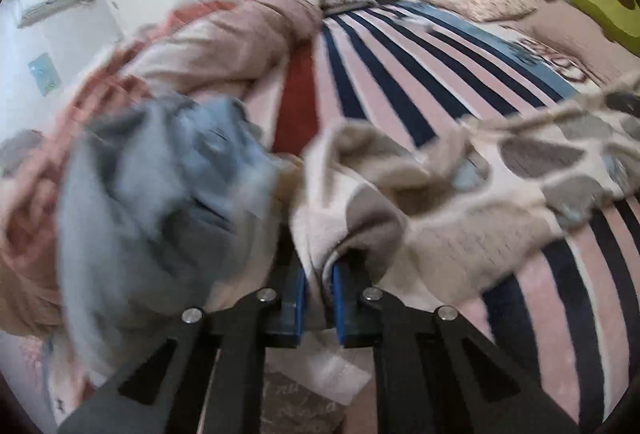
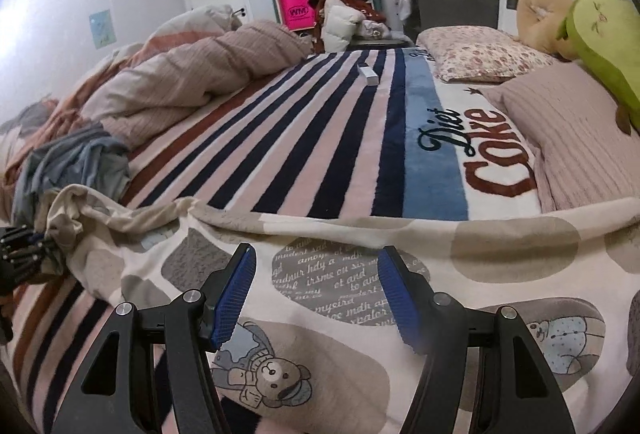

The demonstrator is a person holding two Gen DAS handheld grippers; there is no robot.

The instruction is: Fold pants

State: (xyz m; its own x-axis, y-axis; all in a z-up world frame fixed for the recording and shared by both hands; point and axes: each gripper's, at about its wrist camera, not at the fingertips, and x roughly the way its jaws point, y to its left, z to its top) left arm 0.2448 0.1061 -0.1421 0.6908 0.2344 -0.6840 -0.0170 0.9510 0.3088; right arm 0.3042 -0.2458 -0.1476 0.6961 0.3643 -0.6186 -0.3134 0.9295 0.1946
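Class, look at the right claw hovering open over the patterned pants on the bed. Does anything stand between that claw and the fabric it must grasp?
Nothing visible does. The right claw hangs open directly above the pants, with bare cloth between its fingers. The grey-blue garment lies off to the side, beyond the end the left claw has pinched.

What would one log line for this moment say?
left gripper: shut on cream bear-print fabric pants | right gripper: open above pants | pants: spread across striped fleece blanket, unfolded

Cream pants with grey patches and bear prints (image 2: pixel 360 314); pink, navy and rust striped blanket (image 2: pixel 304 153); blue-padded gripper fingers (image 2: pixel 234 298).
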